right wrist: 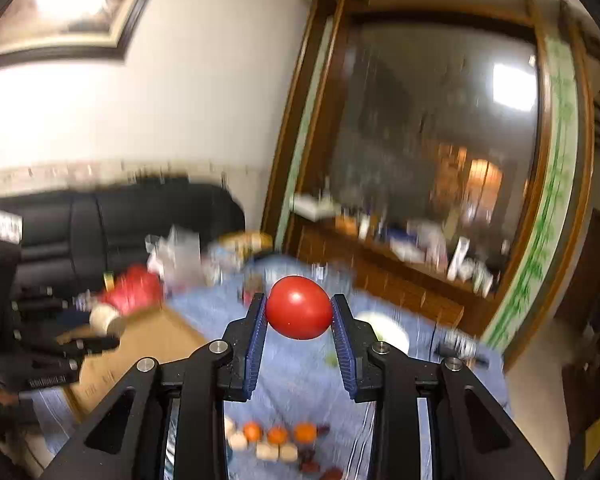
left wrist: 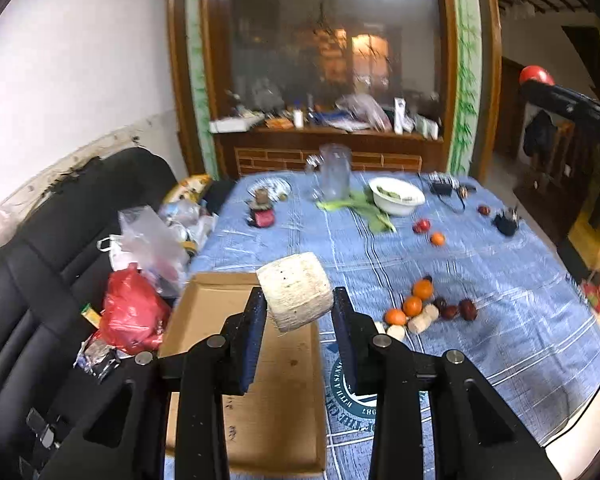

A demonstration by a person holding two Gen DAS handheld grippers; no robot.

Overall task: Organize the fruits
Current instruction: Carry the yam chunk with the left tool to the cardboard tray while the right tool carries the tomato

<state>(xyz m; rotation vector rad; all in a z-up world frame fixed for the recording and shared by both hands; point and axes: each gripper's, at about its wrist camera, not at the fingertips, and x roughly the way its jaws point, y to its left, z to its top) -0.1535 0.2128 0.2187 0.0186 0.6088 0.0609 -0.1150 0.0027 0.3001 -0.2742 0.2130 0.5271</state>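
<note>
Left hand-held gripper (left wrist: 298,304) clamps a pale cylinder (left wrist: 296,292) directly above the cardboard box (left wrist: 276,392), its long axis crosswise between the fingers. Right hand-held gripper (right wrist: 300,312) pinches a red tomato (right wrist: 299,307) high over the table (left wrist: 480,280), farther from the box.

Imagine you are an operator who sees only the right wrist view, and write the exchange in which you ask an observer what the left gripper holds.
Operator: What is in the left gripper?
Observer: A pale, rough cylindrical chunk, clamped between the pads.
Operator: What lies under it?
Observer: An open cardboard tray, nothing visible in it, on the blue cloth.
Operator: Any loose fruit beyond the pile I see?
Observer: Yes, an orange and a red fruit lie farther back, near the white bowl.
</note>
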